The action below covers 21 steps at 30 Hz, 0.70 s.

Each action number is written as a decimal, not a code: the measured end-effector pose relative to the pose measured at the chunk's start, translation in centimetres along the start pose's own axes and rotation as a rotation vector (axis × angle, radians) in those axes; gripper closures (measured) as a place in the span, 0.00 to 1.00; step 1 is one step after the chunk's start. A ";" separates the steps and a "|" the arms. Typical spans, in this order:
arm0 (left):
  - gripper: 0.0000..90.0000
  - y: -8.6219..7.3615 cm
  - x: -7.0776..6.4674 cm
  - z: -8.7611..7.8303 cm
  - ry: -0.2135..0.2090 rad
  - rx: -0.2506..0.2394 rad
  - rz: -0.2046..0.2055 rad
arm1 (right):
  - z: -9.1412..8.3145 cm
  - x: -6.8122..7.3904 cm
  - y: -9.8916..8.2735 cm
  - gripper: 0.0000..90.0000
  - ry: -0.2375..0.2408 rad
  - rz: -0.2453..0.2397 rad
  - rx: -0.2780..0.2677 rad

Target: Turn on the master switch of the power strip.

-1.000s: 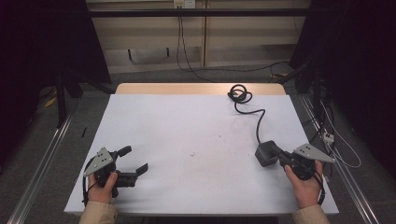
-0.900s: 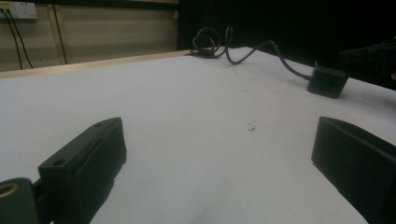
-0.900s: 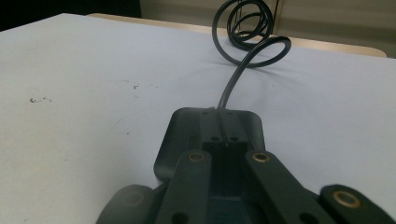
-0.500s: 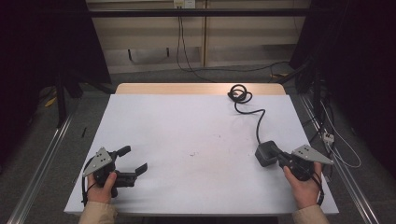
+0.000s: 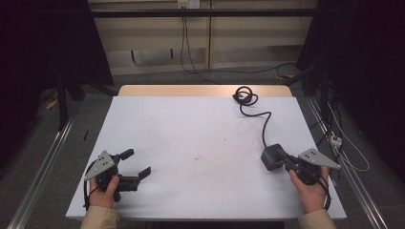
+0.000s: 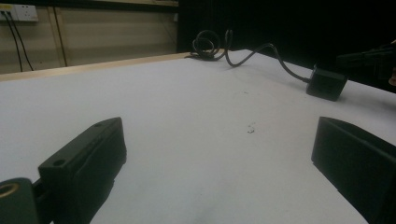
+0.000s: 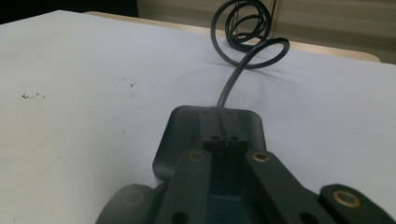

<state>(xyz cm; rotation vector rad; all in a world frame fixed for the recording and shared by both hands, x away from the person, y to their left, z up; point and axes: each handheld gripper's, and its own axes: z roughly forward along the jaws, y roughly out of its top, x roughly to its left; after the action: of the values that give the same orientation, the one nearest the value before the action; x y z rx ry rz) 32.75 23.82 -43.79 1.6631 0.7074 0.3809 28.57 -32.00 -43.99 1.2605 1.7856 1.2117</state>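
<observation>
Two hand-held grippers work at a white-topped table (image 5: 200, 138) in the high view. The left gripper (image 5: 136, 164) sits near the front left corner, its jaws spread wide with nothing between them. The right gripper (image 5: 286, 163) is at the front right, its tips against a black, rounded rectangular power-adapter block (image 5: 272, 156). A black rubbery cable (image 5: 264, 125) runs from the block toward the far edge and ends in a loose coil (image 5: 244, 96) near the table's wooden rim.

From the left gripper view, both black jaws stand far apart over bare white surface, holding nothing. The adapter block (image 6: 327, 83) lies well off toward the far right, with its cable (image 6: 280, 63) trailing back to the coil (image 6: 210, 45).

The right gripper view looks down along two jaws drawn close together, side by side, directly over the near end of the block (image 7: 210, 135). Whether they pinch it or merely rest on top cannot be told. The cable (image 7: 233, 86) leaves the block's far end and rises into the coil (image 7: 243, 23).

The block looks rigid, smooth-cased and probably dense for its size, so a grip across its flat sides should hold best. Its cable seems springy and would likely drag and resist, tugging the block as it moves.
</observation>
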 end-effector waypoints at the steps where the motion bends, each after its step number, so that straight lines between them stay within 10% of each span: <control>1: 0.03 0.0 0.0 0.0 0.000 0.000 -0.001 | 0.0 0.0 0.0 1.00 -0.001 0.001 -0.001; 21: 0.03 0.0 0.0 0.0 -0.001 0.002 0.001 | 0.0 0.0 -0.1 1.00 0.001 0.011 -0.003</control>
<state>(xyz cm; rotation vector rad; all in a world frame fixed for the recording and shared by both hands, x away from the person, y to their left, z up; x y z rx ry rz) 32.70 23.80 -43.80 1.6652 0.7062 0.3799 28.52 -32.04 -44.11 1.2691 1.7791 1.2209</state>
